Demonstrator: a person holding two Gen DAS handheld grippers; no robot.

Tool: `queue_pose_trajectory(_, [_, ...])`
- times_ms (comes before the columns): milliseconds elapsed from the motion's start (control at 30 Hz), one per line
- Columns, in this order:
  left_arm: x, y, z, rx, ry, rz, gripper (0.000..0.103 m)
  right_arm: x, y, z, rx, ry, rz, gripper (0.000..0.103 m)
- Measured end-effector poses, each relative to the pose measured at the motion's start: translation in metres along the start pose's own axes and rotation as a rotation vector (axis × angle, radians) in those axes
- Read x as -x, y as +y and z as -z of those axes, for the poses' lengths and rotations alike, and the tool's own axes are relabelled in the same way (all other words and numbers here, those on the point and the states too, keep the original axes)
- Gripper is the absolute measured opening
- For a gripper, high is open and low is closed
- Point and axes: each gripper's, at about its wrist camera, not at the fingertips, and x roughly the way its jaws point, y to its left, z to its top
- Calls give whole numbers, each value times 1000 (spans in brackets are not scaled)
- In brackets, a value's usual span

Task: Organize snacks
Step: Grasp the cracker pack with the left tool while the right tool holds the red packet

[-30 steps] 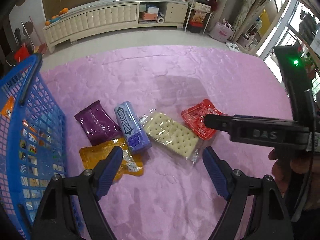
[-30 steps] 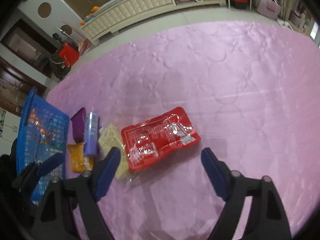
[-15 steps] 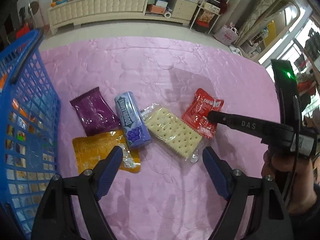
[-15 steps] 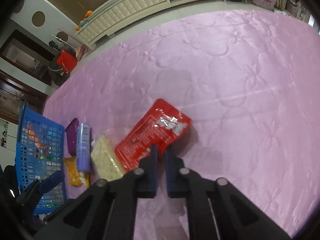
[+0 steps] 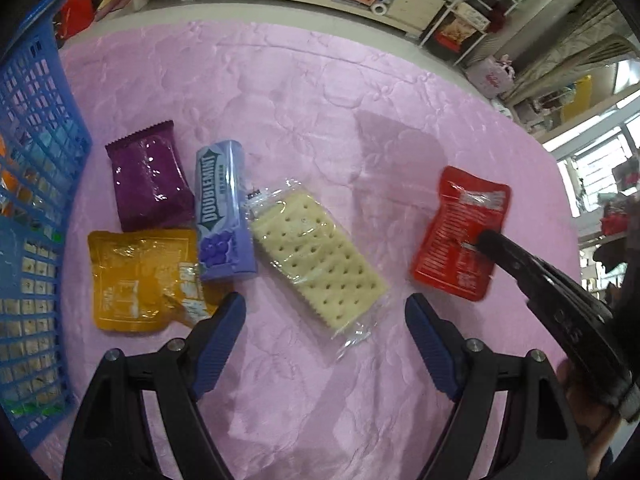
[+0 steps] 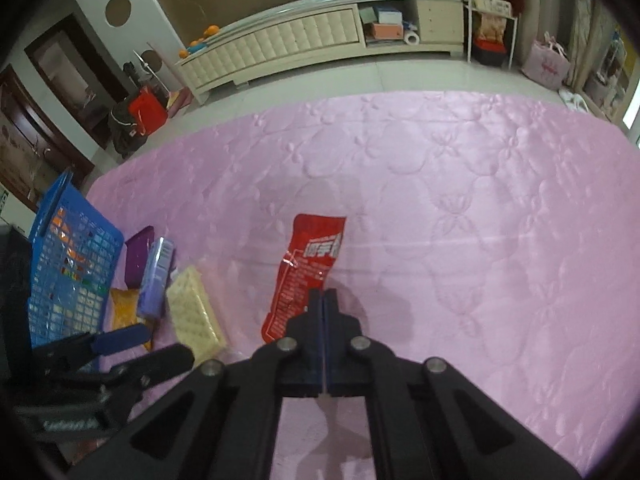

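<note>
Right gripper [image 6: 323, 294] is pinching the red pouch [image 6: 308, 268] at its near edge, jaws pressed together on the film; pouch's long axis is running toward 12 o'clock from the tips. Left gripper [image 5: 326, 312] is hovering with jaws wide apart, nothing between; cracker pack [image 5: 316, 258] is lying just ahead at 12, axis slanting 10-to-4; blue basket [image 5: 36, 184] is waiting at 9, nearer the left hand.

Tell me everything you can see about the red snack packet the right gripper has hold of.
The red packet is a flat, glossy foil-like pouch with white print and a sealed top edge. The right gripper has its jaws shut on one edge, tilting it up off the pink quilted cover. It sits apart from the cracker pack, to the right in the left wrist view.
</note>
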Motion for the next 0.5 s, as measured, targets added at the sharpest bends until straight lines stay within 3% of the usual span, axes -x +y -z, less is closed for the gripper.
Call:
queue_pose_trajectory(200, [-18, -7, -6, 72, -11, -42, 80, -6, -6, 6, 22, 1, 2, 2])
queue_pose_trajectory(500, [-35, -38, -26, 91, -48, -198, 80, -8, -8, 12, 36, -18, -25, 3])
